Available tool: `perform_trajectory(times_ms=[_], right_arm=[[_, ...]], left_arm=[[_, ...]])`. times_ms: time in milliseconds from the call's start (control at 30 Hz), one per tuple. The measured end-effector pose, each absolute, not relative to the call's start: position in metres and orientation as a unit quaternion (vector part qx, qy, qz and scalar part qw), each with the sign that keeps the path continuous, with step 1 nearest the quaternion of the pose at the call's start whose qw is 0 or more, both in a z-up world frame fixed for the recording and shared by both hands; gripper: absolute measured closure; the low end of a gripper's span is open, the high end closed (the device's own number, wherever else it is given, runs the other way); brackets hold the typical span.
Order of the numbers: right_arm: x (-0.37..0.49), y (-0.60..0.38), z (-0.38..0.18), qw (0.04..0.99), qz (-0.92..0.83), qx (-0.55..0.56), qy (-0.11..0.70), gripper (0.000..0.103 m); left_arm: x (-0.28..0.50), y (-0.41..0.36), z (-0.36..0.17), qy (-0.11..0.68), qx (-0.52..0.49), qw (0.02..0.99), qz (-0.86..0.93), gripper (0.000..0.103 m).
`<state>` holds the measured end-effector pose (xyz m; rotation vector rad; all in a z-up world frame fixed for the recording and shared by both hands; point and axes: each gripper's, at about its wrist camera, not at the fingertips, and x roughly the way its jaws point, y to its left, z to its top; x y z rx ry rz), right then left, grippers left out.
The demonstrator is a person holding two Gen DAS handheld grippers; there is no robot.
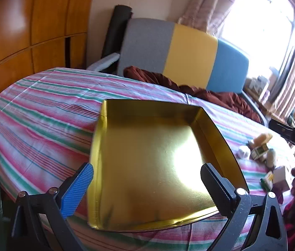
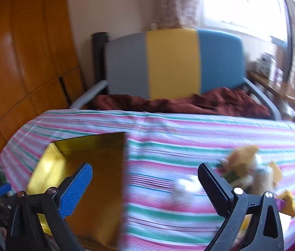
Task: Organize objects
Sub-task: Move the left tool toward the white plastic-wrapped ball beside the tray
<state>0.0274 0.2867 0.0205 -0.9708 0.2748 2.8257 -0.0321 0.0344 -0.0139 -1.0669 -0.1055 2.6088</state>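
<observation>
A shallow gold box (image 1: 147, 163) lies open and empty on the striped tablecloth (image 1: 43, 108). My left gripper (image 1: 147, 186) hovers over its near edge, open, with nothing between the fingers. A cluster of small objects (image 1: 262, 152), with a white ball and small cartons, lies to the right of the box. In the right wrist view the gold box (image 2: 97, 167) is at the left and the small objects (image 2: 245, 167), a blurred yellowish toy among them, are at the right. My right gripper (image 2: 145, 186) is open above the cloth between them, with a white ball (image 2: 185, 188) beyond its fingers.
A chair with a grey, yellow and blue back (image 1: 181, 50) stands behind the table, a dark red cloth (image 1: 189, 85) on its seat. Wooden cabinets (image 1: 22, 31) fill the left. A curtained window (image 1: 262, 21) and a cluttered shelf are at the right.
</observation>
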Motion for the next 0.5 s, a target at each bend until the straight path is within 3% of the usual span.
perform_trajectory(times_ms=[267, 500], right_arm=[[0.057, 0.405, 0.019, 0.216, 0.916, -0.313, 0.128, 0.0], [0.072, 0.462, -0.01, 0.246, 0.895, -0.318, 0.194, 0.0]], left_arm=[[-0.039, 0.099, -0.004, 0.006, -0.385, 0.224, 0.895, 0.001], [-0.037, 0.197, 0.01, 0.083, -0.367, 0.305, 0.875, 0.0]])
